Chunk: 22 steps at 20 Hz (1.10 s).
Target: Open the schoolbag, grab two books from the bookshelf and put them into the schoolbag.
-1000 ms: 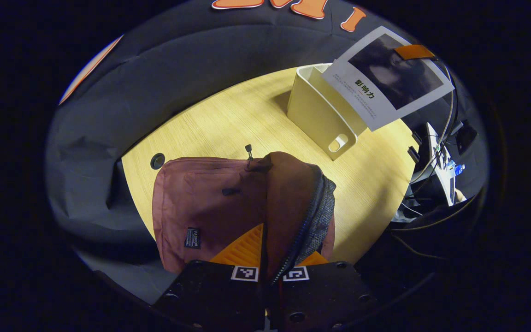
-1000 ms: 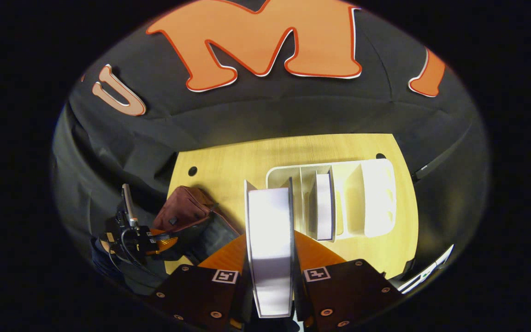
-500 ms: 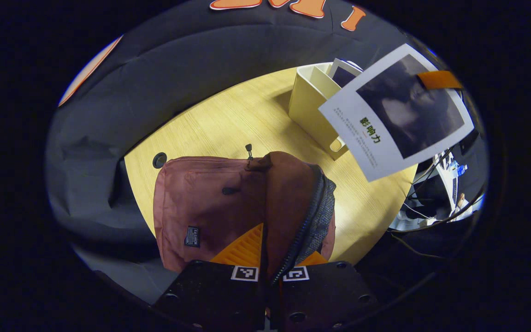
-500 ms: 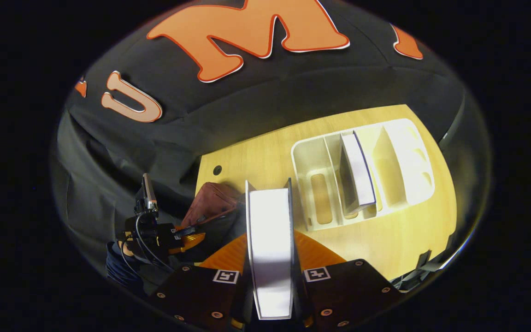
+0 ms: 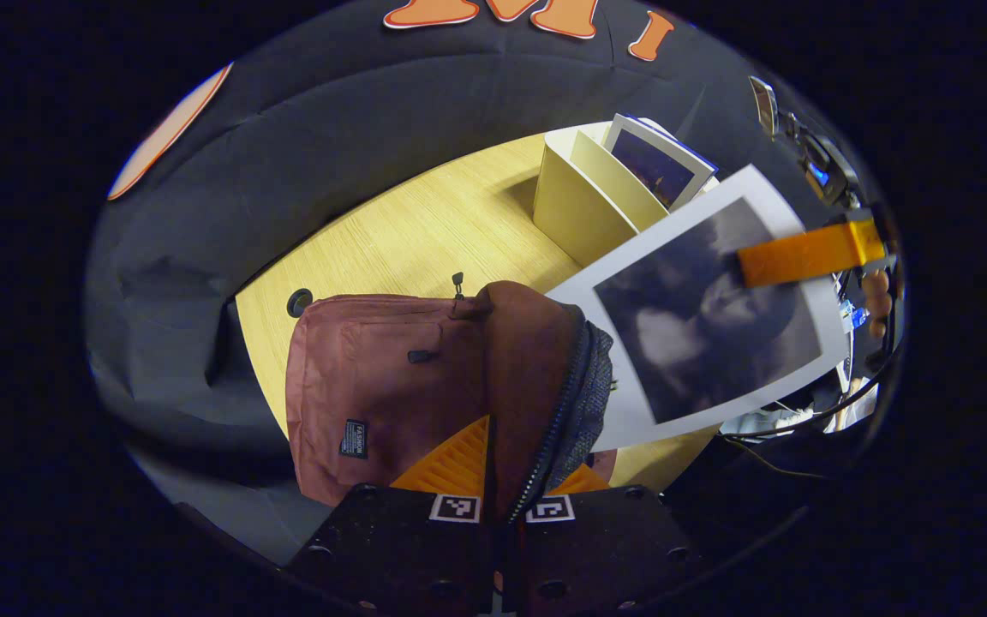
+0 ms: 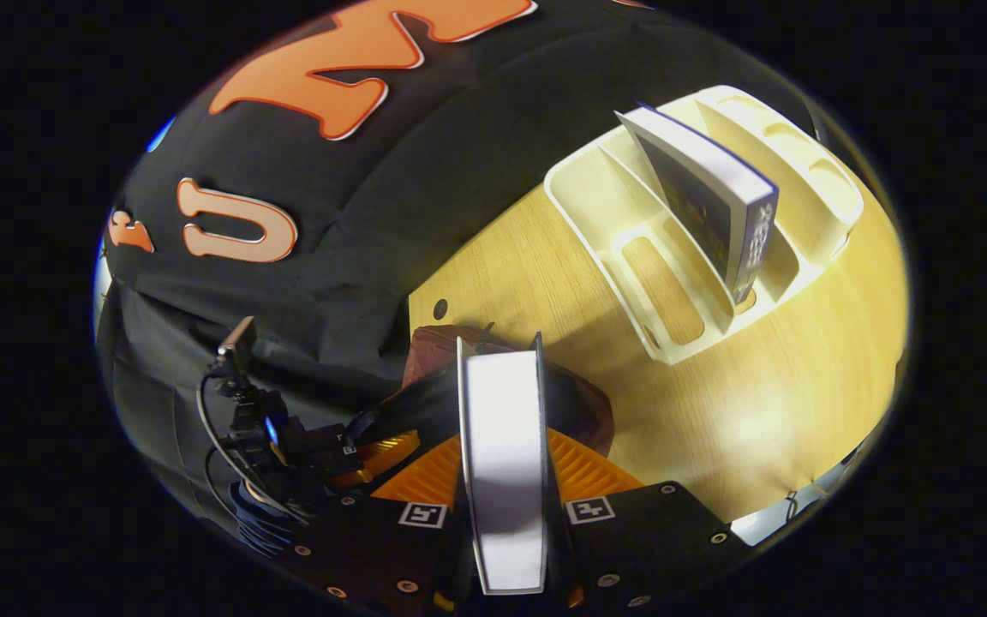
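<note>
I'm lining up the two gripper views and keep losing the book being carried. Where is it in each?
Left gripper view: the carried book shows its dark cover at right of centre, beside the schoolbag, with one finger of the right gripper across it.
Right gripper view: the book stands edge-on at bottom centre, clamped in the right gripper.
Shared landmark: the cream bookshelf, with a second book in it.

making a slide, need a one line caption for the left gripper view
Left hand-held gripper pinches the schoolbag flap open while a book approaches from the bookshelf.
</note>
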Available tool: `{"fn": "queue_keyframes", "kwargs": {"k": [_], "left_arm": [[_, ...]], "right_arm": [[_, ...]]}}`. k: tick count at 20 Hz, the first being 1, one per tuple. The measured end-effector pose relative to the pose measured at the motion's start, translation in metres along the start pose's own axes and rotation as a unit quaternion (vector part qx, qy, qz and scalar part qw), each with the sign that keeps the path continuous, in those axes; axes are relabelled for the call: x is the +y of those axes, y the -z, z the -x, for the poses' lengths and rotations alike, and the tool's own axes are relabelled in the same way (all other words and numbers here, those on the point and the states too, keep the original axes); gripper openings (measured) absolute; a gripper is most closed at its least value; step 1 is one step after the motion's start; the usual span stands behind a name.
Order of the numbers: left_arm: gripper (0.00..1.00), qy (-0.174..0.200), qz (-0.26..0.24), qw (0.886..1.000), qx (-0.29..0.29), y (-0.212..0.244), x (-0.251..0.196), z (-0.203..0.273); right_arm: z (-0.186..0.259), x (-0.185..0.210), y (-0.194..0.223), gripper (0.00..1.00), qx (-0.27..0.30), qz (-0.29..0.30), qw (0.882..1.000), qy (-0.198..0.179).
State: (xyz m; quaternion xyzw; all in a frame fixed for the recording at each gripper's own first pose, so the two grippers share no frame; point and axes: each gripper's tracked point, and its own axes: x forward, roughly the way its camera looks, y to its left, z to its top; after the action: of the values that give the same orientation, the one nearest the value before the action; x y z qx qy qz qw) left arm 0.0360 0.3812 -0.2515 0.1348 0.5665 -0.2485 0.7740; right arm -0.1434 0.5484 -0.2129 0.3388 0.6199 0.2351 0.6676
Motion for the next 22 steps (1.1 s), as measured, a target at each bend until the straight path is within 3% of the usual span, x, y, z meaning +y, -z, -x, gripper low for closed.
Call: {"fn": "queue_keyframes", "kwargs": {"k": [5, 8, 14, 15, 16, 17, 18, 19, 22], "left_arm": [[0.00, 0.002, -0.006, 1.000, -0.011, -0.001, -0.007, 0.000], [0.00, 0.005, -0.005, 1.000, -0.020, -0.003, -0.009, 0.000], [0.00, 0.001, -0.024, 0.999, -0.048, -0.006, -0.014, 0.006], [0.05, 0.002, -0.029, 0.998, -0.054, -0.007, -0.015, 0.008], [0.00, 0.003, -0.034, 0.998, -0.058, -0.010, -0.017, 0.008], [0.05, 0.006, -0.038, 0.997, -0.061, -0.010, -0.020, 0.008], [0.00, 0.009, -0.043, 0.997, -0.068, -0.012, -0.024, 0.010], [0.05, 0.014, -0.047, 0.996, -0.073, -0.013, -0.027, 0.009], [0.05, 0.015, -0.039, 0.995, -0.086, -0.017, -0.028, 0.007]], "right_arm": [[-0.044, 0.006, 0.011, 0.36, -0.030, -0.078, 0.994, -0.071], [-0.069, 0.010, 0.012, 0.36, -0.054, -0.108, 0.988, -0.093], [-0.112, 0.022, 0.034, 0.36, -0.061, -0.113, 0.986, -0.105], [-0.121, 0.024, 0.039, 0.36, -0.059, -0.111, 0.987, -0.105], [-0.129, 0.026, 0.047, 0.36, -0.050, -0.104, 0.988, -0.105], [-0.139, 0.026, 0.053, 0.35, -0.048, -0.101, 0.989, -0.100], [-0.147, 0.026, 0.057, 0.36, -0.049, -0.098, 0.990, -0.094], [-0.153, 0.026, 0.054, 0.36, -0.062, -0.103, 0.988, -0.093], [-0.157, 0.027, 0.054, 0.36, -0.080, -0.109, 0.987, -0.088]]}}
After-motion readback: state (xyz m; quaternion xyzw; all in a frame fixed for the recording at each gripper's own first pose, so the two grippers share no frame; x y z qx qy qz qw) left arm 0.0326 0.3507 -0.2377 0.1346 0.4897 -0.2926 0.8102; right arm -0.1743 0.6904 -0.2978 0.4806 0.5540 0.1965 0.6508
